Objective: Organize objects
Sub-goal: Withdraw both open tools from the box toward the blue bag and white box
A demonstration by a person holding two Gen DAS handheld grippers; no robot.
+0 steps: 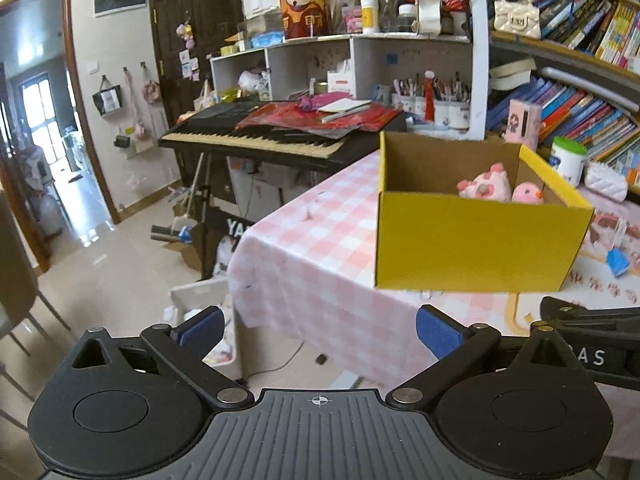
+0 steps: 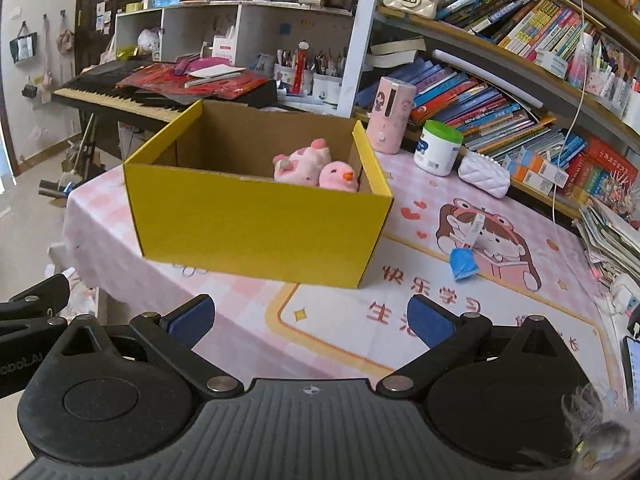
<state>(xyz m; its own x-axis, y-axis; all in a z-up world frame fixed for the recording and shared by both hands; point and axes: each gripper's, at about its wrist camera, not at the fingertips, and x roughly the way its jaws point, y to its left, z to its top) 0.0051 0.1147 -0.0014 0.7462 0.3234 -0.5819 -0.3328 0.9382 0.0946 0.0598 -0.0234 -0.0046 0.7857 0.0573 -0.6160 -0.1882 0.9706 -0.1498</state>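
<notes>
I read red characters "快乐学习" on the pink cartoon desk mat (image 2: pixel 420 288), with "生" beneath them. The black keyboard stand (image 1: pixel 236 226) showed white letters "YA", the rest cut off. The red-and-orange figure box (image 1: pixel 302 10) on the white shelf bore "財". The other black gripper body (image 1: pixel 592 356) showed "AS"; the book spines were illegible.

Box (image 2: pixel 256 220): matt yellow card outside, bare brown cardboard inside.
Plush toys (image 2: pixel 316 168): soft pink pile fabric.
Tablecloth (image 2: pixel 340 312): smooth printed sheet, possibly vinyl.
Right gripper (image 2: pixel 310 322): matt black plastic, blue pads (image 2: pixel 430 322), bright metal pins.
Floor (image 1: pixel 120 276), lower left: glossy tile.
</notes>
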